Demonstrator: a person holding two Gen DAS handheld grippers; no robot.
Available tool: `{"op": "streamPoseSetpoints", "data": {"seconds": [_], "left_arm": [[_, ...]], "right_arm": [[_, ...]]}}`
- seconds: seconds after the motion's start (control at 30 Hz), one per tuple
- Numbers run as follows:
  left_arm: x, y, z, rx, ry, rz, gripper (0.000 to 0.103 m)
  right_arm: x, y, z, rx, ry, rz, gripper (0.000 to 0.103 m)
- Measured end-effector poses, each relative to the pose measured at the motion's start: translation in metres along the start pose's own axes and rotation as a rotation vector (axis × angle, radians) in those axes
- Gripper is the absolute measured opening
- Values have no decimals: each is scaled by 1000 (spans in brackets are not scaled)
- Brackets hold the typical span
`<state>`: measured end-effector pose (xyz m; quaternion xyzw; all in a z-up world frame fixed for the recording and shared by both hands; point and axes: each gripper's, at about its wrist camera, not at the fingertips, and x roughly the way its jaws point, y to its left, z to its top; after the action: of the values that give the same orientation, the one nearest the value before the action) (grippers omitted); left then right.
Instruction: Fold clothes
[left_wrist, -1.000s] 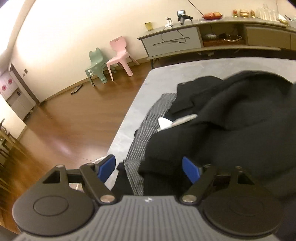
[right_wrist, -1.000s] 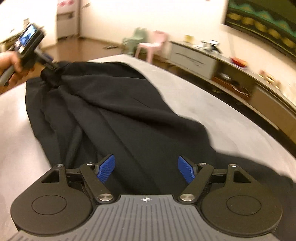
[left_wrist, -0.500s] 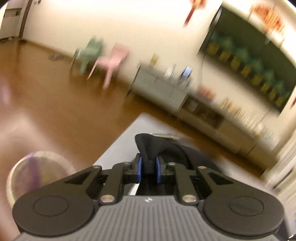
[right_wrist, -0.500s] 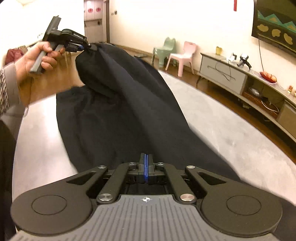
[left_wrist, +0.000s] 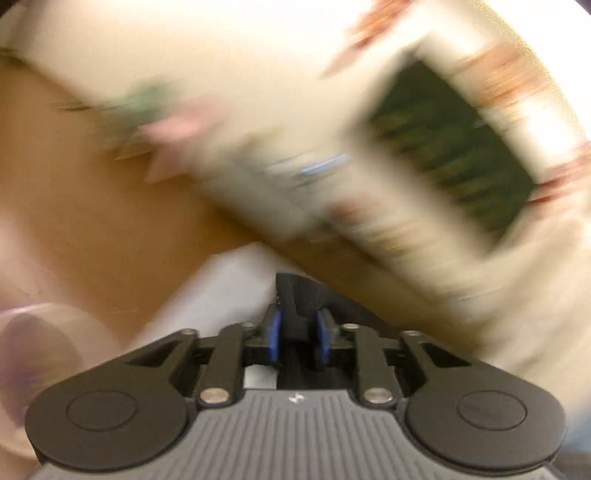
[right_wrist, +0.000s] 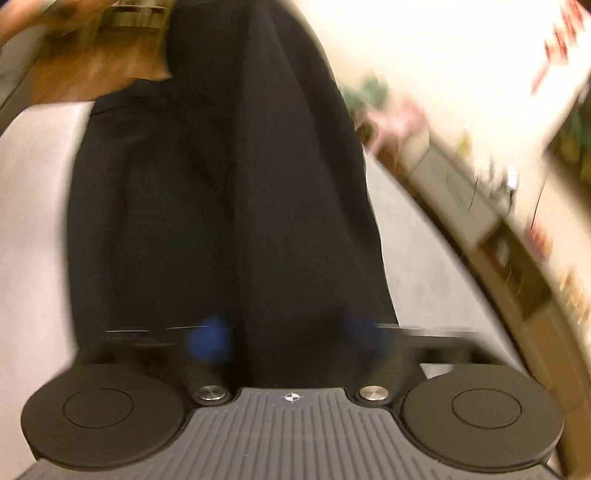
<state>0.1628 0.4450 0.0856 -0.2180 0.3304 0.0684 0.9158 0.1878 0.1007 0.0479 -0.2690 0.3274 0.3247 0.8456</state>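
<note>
A black garment (right_wrist: 229, 184) stretches from the top of the right wrist view down to my right gripper (right_wrist: 287, 339), over a grey padded surface (right_wrist: 33, 221). The blue pads (right_wrist: 208, 339) are blurred and stand wide apart, with black cloth filling the gap between them. In the left wrist view my left gripper (left_wrist: 299, 332) pinches a raised fold of the black garment (left_wrist: 295, 302) between its pads. Its jaws are opening slightly, with the fold still between them. A blurred hand (right_wrist: 74, 70) shows at the top left of the right wrist view, at the garment's upper end.
Both views are smeared by motion. Brown wood floor (left_wrist: 110, 221) lies beyond the grey surface's edge (left_wrist: 221, 291). A pink chair (left_wrist: 177, 125), a low sideboard (left_wrist: 258, 184) and a dark wall panel (left_wrist: 450, 147) stand by the far wall. The sideboard (right_wrist: 498, 229) runs along the right.
The right gripper's pads, shut half a second ago, now stand wide apart, and the garment fills more of its view. The left view has rolled and tilted with the black fold still between the pads.
</note>
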Motion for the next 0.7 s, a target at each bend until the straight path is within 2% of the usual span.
{"op": "streamPoseSetpoints", "data": {"seconds": [0.03,0.07,0.1,0.17,0.2,0.23,0.3,0.33,0.4,0.47,0.53,0.63,0.7], "left_arm": [[18,1,-5,14,45,35,24],[28,2,-9,31,72,39,27],[29,1,-12,67,68,58,30],[27,-2,-19,147,48,103,63],[22,-1,-24,168,38,117,69],[19,3,-27,174,43,120,70],[22,12,-32,180,76,104,70],[26,17,-32,190,96,94,71],[25,15,-42,232,134,73,75],[26,6,-54,288,165,49,81],[32,-6,-64,340,192,33,82],[49,-26,-76,406,216,39,80],[54,-36,-81,433,214,46,55]], "right_arm": [[6,-23,7,116,10,-3,1],[13,-47,15,231,20,-7,1],[18,-65,20,315,28,-23,1],[23,-85,23,372,41,-90,1],[26,-87,23,363,50,-121,3],[29,-88,22,354,56,-147,5],[30,-84,18,346,51,-174,31],[25,-81,15,352,27,-165,37],[8,-70,8,352,-37,-130,57],[-13,-56,-1,345,-106,-87,68],[-31,-39,-14,288,-121,-65,76],[-37,-24,-38,163,-58,-96,82],[-34,-24,-55,118,-1,-110,82]]}}
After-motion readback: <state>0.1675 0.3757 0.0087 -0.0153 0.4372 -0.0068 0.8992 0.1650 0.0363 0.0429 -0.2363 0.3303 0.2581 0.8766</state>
